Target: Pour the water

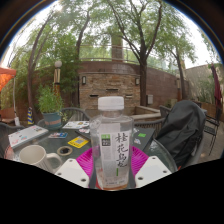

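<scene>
The gripper [110, 170] has a clear plastic water bottle [111, 140] with a white cap and a green-lettered label standing between its pink pads [89, 160], the fingers closed in against its sides in what looks like a firm hold at twelve o'clock, dead ahead. A white mug [34, 156], the likely target, sits on the glass table [60, 138] at about ten o'clock from the bottle, with a black backpack [178, 130] off at two o'clock. To pour well, I judge the cap must be off first, then the bottle carried over the mug's mouth and tilted slowly, squeezing gently so the thin plastic does not buckle.
</scene>
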`<action>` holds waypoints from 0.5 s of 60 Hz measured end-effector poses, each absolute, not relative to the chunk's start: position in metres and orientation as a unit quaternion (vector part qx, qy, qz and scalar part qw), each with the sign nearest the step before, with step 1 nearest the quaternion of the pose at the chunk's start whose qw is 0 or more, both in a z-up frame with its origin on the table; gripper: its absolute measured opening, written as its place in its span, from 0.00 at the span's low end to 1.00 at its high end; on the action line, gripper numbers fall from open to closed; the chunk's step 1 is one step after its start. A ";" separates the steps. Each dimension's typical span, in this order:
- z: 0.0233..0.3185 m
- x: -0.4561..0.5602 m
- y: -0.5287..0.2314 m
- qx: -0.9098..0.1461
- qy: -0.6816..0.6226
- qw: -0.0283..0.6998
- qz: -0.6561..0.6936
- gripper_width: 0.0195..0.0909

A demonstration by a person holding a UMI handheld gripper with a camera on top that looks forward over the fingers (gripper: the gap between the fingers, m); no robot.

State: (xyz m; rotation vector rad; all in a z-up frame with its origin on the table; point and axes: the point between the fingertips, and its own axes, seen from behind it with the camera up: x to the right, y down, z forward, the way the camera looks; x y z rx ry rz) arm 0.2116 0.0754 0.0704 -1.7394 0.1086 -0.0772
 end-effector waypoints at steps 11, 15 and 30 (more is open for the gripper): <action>0.070 0.210 0.074 -0.765 0.041 0.642 -0.027 0.62; 0.060 0.211 0.069 -0.781 0.043 0.623 -0.019 0.77; 0.081 0.219 0.005 -0.792 0.055 0.608 -0.036 0.91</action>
